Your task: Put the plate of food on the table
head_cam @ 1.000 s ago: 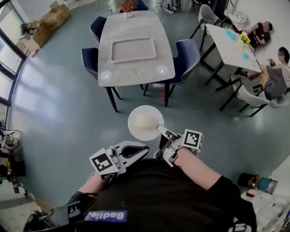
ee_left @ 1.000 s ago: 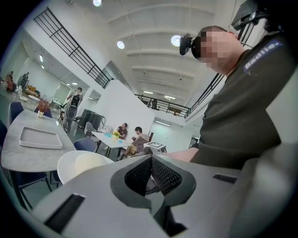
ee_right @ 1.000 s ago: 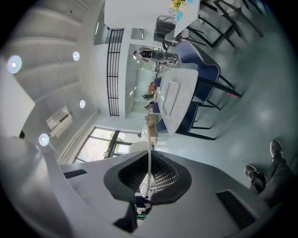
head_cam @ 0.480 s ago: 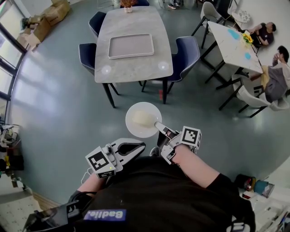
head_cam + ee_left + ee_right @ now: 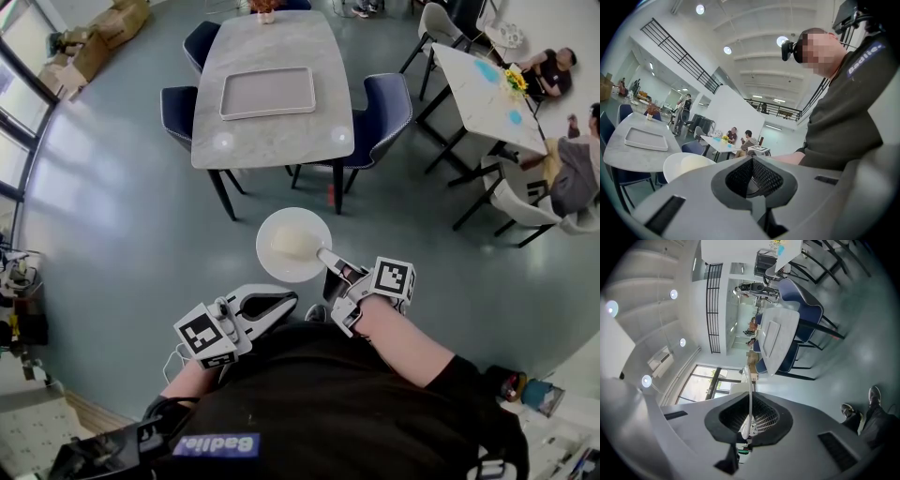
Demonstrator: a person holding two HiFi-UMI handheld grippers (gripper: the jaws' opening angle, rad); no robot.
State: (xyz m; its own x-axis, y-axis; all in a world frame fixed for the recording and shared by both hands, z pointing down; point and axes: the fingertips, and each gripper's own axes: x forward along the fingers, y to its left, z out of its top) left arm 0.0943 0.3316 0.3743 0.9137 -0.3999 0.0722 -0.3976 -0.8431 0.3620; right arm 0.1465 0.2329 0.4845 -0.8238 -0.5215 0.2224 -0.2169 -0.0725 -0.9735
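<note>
Plate (image 5: 272, 263): white, round, held level in the air over the grey floor (image 5: 122, 234), short of the table's near edge and not above it.

Food (image 5: 298, 242): pale cream mound in the middle of the plate. What kind it is cannot be told.

Right gripper (image 5: 327, 259): fingers closed on the plate's near right rim. In the right gripper view the rim shows edge-on as a thin white line (image 5: 750, 399), pinched between the meshed pads.

Left gripper (image 5: 289, 301): low and close to the person's body, below and left of the plate and not touching it. Fingers brought together with nothing between them. The left gripper view shows the plate (image 5: 675, 164) and its food off to the left, beyond the fingers.

Table (image 5: 272, 141): pale stone-look top on dark legs, straight ahead of the person.

Tray (image 5: 267, 92): pale, rectangular, lying on the middle of the table.

Chairs (image 5: 384, 103): dark blue, one at the table's right side, two at its left, one at the far end.

Potted plant (image 5: 265, 7): small, at the table's far end.

Second table (image 5: 483, 84): white, at the right, carrying blue items and yellow flowers, with two seated people (image 5: 572, 159) beside it.

Cardboard boxes (image 5: 103, 37): piled on the floor at the upper left, by the windows.
</note>
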